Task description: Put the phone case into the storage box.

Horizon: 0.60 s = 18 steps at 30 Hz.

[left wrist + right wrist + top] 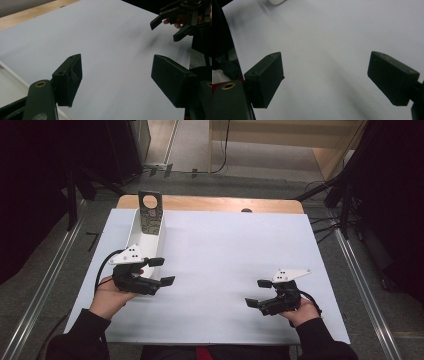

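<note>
A wooden table [210,203] is seen from above, most of it covered by a large matte white sheet [225,265], smooth and flat. At the sheet's far left corner a long, narrow white tray [141,233] with upright walls is set lengthwise, and a flat, dark patterned card with a round hole near its top [150,212] is propped at the tray's far end, leaning upright. The tray is judged to be light, rigid and somewhat slick, best pinched on a thin side wall near its close end; the card looks thin and stiff, easily tipped. The left gripper [161,271] is held just beside the tray's near end, its black jaws spread wide and empty. The right gripper [256,293] is held well apart, over bare sheet, its blocky jaws likewise wide and empty.
</note>
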Motion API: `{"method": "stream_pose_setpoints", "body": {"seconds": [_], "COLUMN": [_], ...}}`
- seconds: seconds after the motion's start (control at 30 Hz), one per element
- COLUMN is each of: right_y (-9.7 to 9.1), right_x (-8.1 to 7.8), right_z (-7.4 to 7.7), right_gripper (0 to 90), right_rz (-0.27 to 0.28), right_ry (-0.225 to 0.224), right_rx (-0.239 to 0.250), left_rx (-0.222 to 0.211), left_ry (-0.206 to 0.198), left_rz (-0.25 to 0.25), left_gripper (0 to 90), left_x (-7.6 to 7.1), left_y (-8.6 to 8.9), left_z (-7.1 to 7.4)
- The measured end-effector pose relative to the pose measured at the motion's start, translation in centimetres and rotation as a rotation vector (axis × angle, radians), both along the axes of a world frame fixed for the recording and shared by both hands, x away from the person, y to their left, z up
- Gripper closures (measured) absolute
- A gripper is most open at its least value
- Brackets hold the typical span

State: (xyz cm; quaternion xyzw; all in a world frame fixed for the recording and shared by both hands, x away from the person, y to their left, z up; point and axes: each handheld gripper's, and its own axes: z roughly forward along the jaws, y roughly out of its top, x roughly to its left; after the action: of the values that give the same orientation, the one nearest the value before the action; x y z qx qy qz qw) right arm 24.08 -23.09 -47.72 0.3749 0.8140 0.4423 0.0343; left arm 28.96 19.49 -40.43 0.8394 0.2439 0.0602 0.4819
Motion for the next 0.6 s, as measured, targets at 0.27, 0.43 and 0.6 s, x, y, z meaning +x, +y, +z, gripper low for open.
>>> {"method": "stream_pose_setpoints", "body": {"seconds": [0.27, 0.43, 0.6], "right_y": [0.0, 0.1, 0.1], "right_x": [0.0, 0.0, -0.1], "right_z": [0.0, 0.0, 0.0], "right_gripper": [12.6, 12.6, 12.6], "right_rz": [0.003, 0.003, 0.005], "right_ry": [0.001, 0.003, 0.000], "right_rx": [0.000, 0.001, 0.001], "left_rx": [0.009, 0.015, 0.021], "left_ry": [0.000, -0.005, 0.007], "left_rz": [-0.016, -0.034, -0.038], "left_gripper": [24.5, 24.5, 24.5], "left_x": [-0.8, -1.1, -1.4], "left_y": [-0.1, -0.4, -0.5], "left_z": [-0.6, -1.3, -1.9]}}
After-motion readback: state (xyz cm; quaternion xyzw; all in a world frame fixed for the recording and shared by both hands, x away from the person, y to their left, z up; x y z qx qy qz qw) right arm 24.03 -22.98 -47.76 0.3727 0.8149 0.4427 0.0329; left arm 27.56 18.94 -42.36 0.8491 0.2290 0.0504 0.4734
